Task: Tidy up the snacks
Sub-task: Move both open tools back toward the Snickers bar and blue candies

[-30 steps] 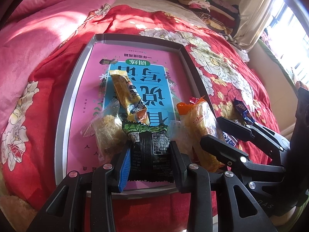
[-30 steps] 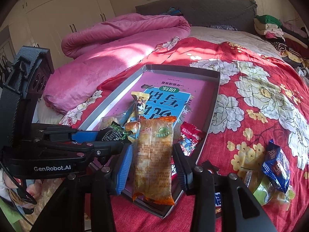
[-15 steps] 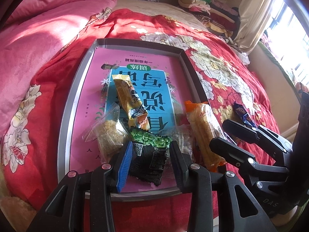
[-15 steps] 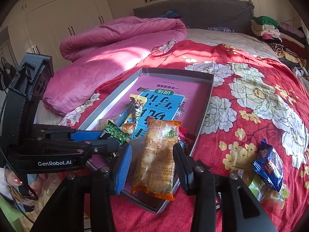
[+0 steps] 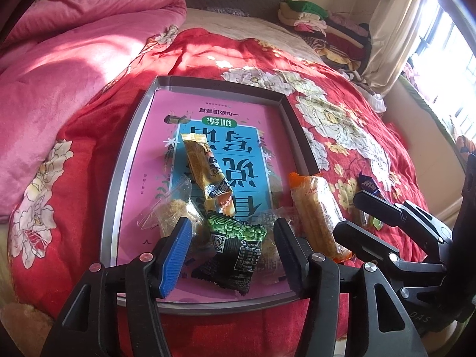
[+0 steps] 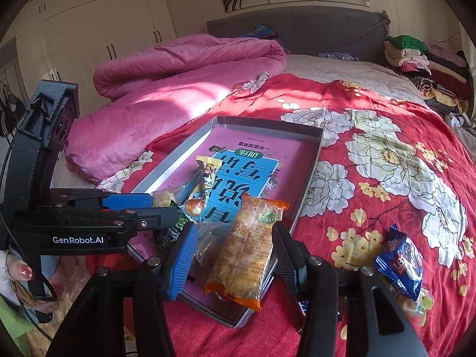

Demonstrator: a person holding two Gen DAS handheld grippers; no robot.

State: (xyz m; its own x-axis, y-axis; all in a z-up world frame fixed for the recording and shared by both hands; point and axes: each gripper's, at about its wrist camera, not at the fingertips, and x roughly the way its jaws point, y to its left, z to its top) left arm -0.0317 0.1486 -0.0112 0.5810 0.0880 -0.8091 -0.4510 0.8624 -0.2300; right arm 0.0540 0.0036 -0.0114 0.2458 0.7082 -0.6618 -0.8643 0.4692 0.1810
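Now both grippers are letting go: a second ago each pinched a packet, and at this moment both sets of jaws are opening, spread clear of what lies between them. The left gripper (image 5: 232, 255) frames the green-and-black packet (image 5: 235, 253), which has dropped tilted onto the pink tray (image 5: 128, 160) near its closest edge, among a clear bag of crumbly snack (image 5: 169, 211) and a yellow bar (image 5: 205, 175). The right gripper (image 6: 235, 255) stands around the long orange packet (image 6: 250, 250), which lies across the tray's near right corner, its lower end apparently overhanging the rim. By my reading, two more snacks have been delivered and the hands are free to fetch others. The right wrist view alone shows what remains on the red floral bedspread (image 6: 386, 154): a blue wrapped snack (image 6: 401, 258) near the bed's right edge, with something greenish under it that is too hidden to name. The left view shows only its tip.
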